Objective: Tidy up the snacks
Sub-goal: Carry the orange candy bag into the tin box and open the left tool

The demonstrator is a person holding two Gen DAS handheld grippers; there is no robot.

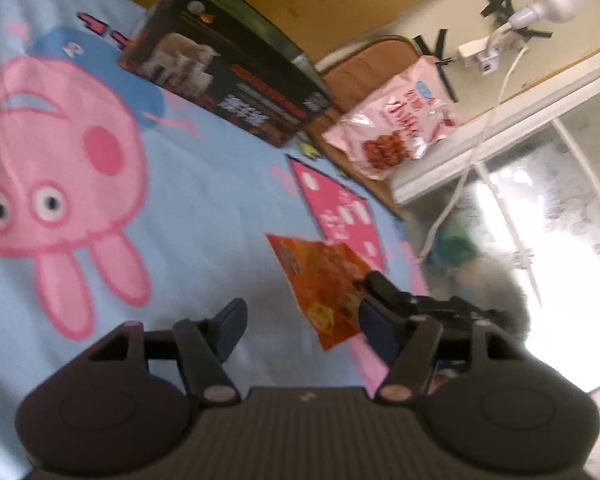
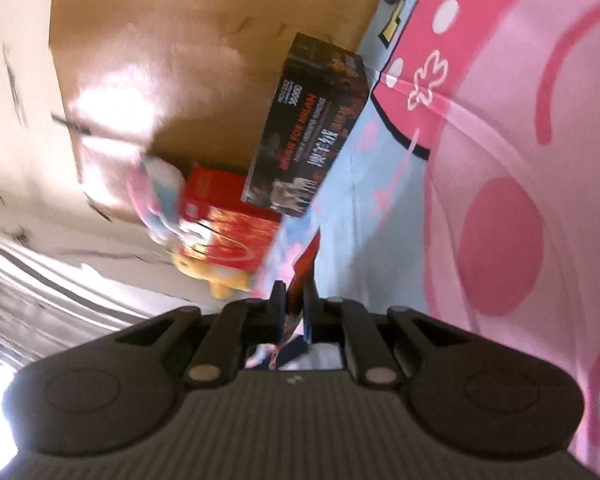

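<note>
Orange crinkly foil snack packet (image 1: 324, 288) hangs pinched at 1 edge in the closed right gripper (image 2: 294, 312), near the black cardboard box (image 1: 224, 68); left gripper (image 1: 300, 328) gapes empty. Thin grip risks slipping.

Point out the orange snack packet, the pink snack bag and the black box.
orange snack packet (image 1: 320, 280): left wrist view, middle of its printed face.
pink snack bag (image 1: 396, 128): left wrist view, middle of its front.
black box (image 1: 228, 76): left wrist view, its printed top face.
</note>
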